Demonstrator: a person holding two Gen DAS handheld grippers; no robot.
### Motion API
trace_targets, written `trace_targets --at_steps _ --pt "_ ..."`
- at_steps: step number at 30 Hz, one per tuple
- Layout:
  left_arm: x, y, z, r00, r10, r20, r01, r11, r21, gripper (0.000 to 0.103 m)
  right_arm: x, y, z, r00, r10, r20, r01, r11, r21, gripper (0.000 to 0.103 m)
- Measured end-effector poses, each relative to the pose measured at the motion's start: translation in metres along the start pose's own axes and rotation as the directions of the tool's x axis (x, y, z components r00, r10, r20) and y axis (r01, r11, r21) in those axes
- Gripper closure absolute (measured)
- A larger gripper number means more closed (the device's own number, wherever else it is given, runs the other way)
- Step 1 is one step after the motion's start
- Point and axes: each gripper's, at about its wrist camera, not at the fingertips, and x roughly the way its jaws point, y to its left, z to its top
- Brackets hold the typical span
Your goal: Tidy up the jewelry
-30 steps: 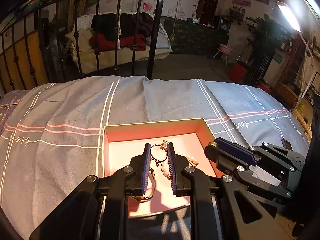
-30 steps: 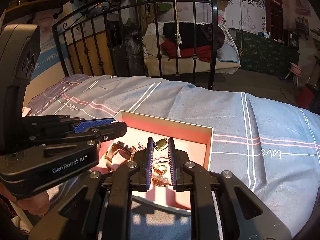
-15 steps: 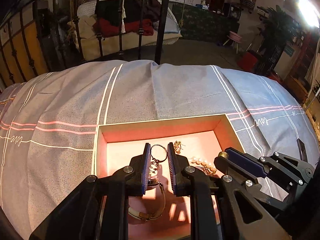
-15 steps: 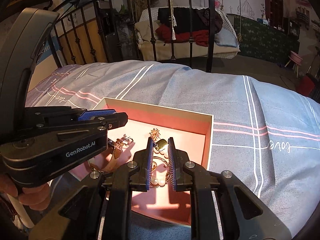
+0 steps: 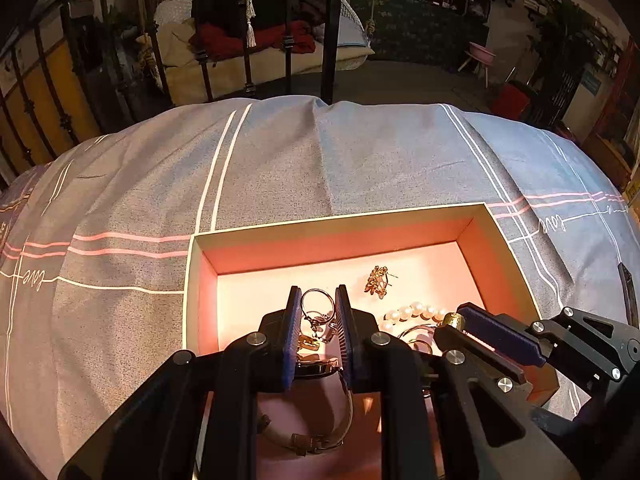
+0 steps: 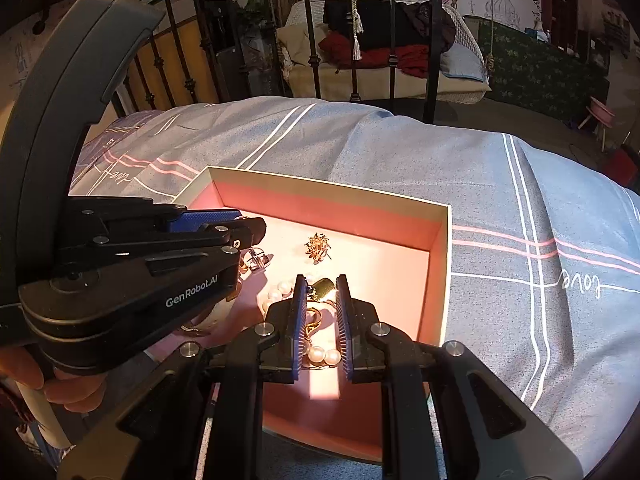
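Note:
A shallow pink box (image 5: 336, 228) (image 6: 438, 248) lies on the bed and holds jewelry. My left gripper (image 5: 317, 300) is shut on a silver ring with a charm (image 5: 318, 306), held over the box above a watch (image 5: 320, 432). My right gripper (image 6: 321, 286) is shut on a gold pendant (image 6: 323, 289), held over a pearl bracelet (image 6: 324, 355). A gold brooch (image 5: 378, 280) (image 6: 318, 246) lies further back in the box. The pearls (image 5: 414, 311) also show in the left wrist view, beside the right gripper's fingers (image 5: 500, 334).
The box sits on a blue-grey bedspread (image 5: 280, 168) with white and pink stripes. A black iron bed rail (image 5: 332, 28) stands at the far edge. The left gripper's body (image 6: 132, 264) fills the left of the right wrist view.
Both grippers have moved forward and lower over the box, still holding their pieces. The box now looks nearer and larger in both views.

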Motion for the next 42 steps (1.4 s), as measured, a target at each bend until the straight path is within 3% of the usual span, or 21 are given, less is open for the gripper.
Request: trace_targets --at_steps 3,6,7,8,9,10,12,14,15,17,19,22,25,29,37,42 --pt "-0.002 -0.001 0.000 1.000 0.011 -0.002 -0.011 1.000 0.002 0.082 -0.001 0.005 -0.002 1.000 0.002 -0.005 -0.002 1.000 -0.019 0.087" --pt "-0.008 0.002 -0.001 0.999 0.032 0.011 -0.031 0.999 -0.012 0.059 -0.004 0.012 -0.004 1.000 0.009 -0.012 -0.009 0.999 -0.041 0.086" --pt "-0.012 0.004 -0.002 0.999 0.035 0.017 -0.035 0.999 -0.021 0.048 -0.005 0.014 -0.005 1.000 0.010 -0.017 -0.011 0.999 -0.047 0.072" --pt "-0.016 0.006 -0.003 0.999 0.033 0.025 -0.032 0.999 -0.029 0.044 -0.008 0.017 -0.006 1.000 0.001 -0.013 -0.002 0.999 -0.053 0.060" --pt "-0.020 0.007 -0.004 0.999 0.033 0.032 -0.032 0.999 -0.036 0.042 -0.013 0.020 -0.007 1.000 -0.012 -0.001 0.012 0.998 -0.063 0.036" --pt "-0.025 0.009 -0.005 0.999 0.035 0.037 -0.033 0.998 -0.045 0.037 -0.019 0.023 -0.008 0.999 -0.026 0.019 0.027 0.997 -0.075 0.027" --pt "-0.037 0.013 -0.008 0.998 0.023 0.055 -0.019 0.998 -0.061 0.032 -0.029 0.029 -0.010 0.999 -0.036 0.036 0.039 0.995 -0.091 0.025" --pt "-0.054 0.015 -0.016 0.997 0.003 0.076 0.003 0.997 -0.073 0.024 -0.041 0.033 -0.017 0.997 -0.056 0.049 0.061 0.993 -0.097 0.008" --pt "-0.065 0.015 -0.022 0.995 -0.018 0.096 0.025 0.997 -0.074 0.021 -0.048 0.034 -0.023 0.996 -0.066 0.064 0.073 0.992 -0.102 0.005" --pt "-0.090 0.012 -0.040 0.985 -0.063 0.159 0.072 0.996 -0.049 0.013 -0.059 0.036 -0.037 0.994 -0.072 0.083 0.081 0.991 -0.106 0.005" --pt "-0.120 0.007 -0.063 0.962 -0.059 0.268 0.070 0.997 -0.031 0.011 -0.074 0.036 -0.056 0.982 -0.119 0.145 0.134 0.986 -0.097 0.005" --pt "-0.155 -0.001 -0.103 0.914 -0.036 0.403 0.042 0.999 -0.006 0.007 -0.106 0.032 -0.081 0.943 -0.178 0.281 0.197 0.980 -0.040 0.005" --pt "-0.176 -0.007 -0.138 0.873 0.020 0.487 -0.019 1.000 -0.007 0.007 -0.145 0.028 -0.101 0.885 -0.212 0.414 0.218 0.975 0.034 0.005" --pt "-0.193 -0.007 -0.166 0.843 0.058 0.536 -0.054 0.998 -0.023 0.007 -0.181 0.025 -0.119 0.839 -0.202 0.504 0.186 0.979 0.083 0.005" --pt "-0.208 -0.002 -0.180 0.821 0.105 0.562 -0.096 0.994 -0.046 0.007 -0.208 0.029 -0.128 0.819 -0.188 0.542 0.160 0.982 0.098 0.005" --pt "-0.211 0.000 -0.186 0.819 0.108 0.563 -0.091 0.994 -0.059 0.007 -0.217 0.035 -0.129 0.809 -0.181 0.559 0.161 0.983 0.084 0.005"
